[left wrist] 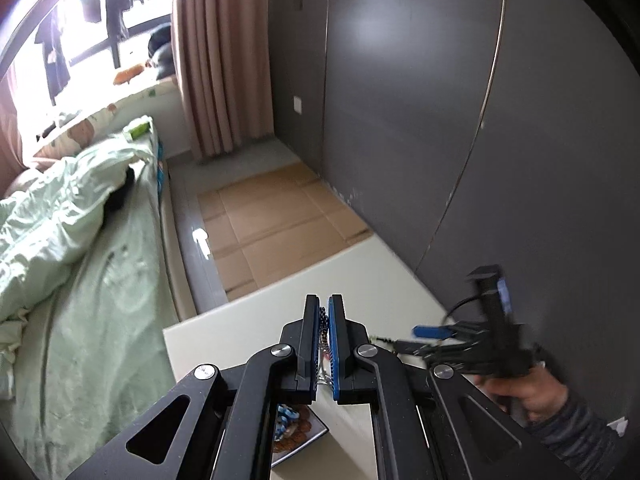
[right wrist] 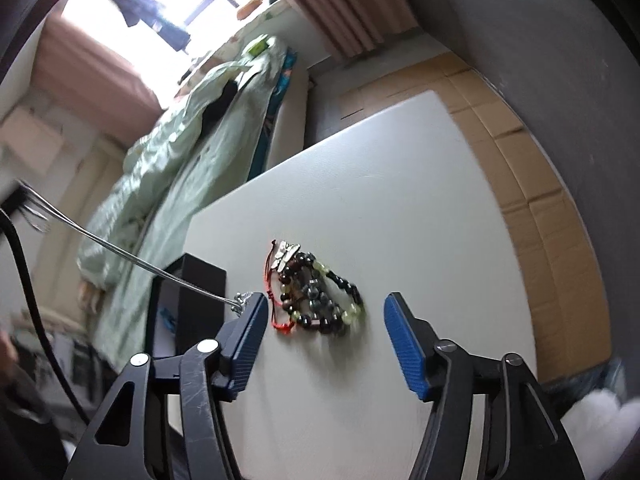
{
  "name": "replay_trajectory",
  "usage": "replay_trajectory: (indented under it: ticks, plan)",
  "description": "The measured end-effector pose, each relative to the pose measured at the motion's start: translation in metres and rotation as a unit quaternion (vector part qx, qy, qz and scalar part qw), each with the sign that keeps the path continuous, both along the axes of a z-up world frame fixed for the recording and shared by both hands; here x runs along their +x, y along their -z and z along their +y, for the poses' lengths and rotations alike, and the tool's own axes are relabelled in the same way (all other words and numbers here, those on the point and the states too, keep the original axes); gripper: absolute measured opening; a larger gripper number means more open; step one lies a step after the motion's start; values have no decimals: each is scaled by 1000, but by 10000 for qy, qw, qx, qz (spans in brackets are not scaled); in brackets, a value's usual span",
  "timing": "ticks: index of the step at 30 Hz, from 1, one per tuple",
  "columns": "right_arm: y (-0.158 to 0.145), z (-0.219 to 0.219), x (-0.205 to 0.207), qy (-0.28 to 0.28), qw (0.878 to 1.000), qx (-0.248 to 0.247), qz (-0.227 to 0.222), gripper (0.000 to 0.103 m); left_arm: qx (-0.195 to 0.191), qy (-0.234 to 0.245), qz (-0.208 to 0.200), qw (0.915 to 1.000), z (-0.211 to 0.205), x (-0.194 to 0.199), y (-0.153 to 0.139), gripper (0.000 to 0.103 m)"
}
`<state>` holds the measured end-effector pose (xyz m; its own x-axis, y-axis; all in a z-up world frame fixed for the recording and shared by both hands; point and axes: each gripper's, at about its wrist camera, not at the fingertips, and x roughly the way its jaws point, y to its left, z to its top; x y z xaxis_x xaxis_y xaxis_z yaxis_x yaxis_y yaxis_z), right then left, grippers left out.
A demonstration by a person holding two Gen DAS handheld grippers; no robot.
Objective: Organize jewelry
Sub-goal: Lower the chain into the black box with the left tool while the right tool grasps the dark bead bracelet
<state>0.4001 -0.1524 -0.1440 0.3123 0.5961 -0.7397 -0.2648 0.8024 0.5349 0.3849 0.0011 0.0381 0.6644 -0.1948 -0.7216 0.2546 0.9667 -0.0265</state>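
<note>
My left gripper (left wrist: 324, 304) is shut on a silver chain necklace (left wrist: 325, 350) and holds it above the white table (left wrist: 360, 272). The chain shows in the right wrist view (right wrist: 120, 250) as a taut line running up left from the table. A heap of bead bracelets (right wrist: 320, 296), dark and pale green with a red cord, lies on the table (right wrist: 380, 200). My right gripper (right wrist: 324, 316) is open, its blue pads either side of the heap just above the table. A black jewelry box (right wrist: 188, 304) stands open at the table's left edge, something blue inside.
A printed box lid or tray (left wrist: 298, 434) lies under my left gripper. The right hand and its gripper (left wrist: 496, 344) appear at the right. A bed with green bedding (left wrist: 80, 240) stands left of the table. Cardboard (left wrist: 272, 216) covers the floor by a grey wall.
</note>
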Motion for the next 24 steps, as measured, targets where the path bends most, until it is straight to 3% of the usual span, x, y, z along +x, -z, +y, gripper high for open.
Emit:
replay_trajectory:
  ticks: [6,16,18,24]
  plan:
    - [5,28,14,-564,9959,-693,-148,35,19,-28,-266,9996,3,-9,-24,4]
    - [17,51,20,-1069,9788,-1697,-401,26,-20,-176,-408,9990,19,-12,-38,4]
    - [17,52,20,-1096,9746,-1882,-518,11,-46,-229,-482,9986,24,-15,-45,4]
    - [8,48,13,-1130,9775,-1697,-551,9,-118,-334,-750,9966,32,-28,-74,4]
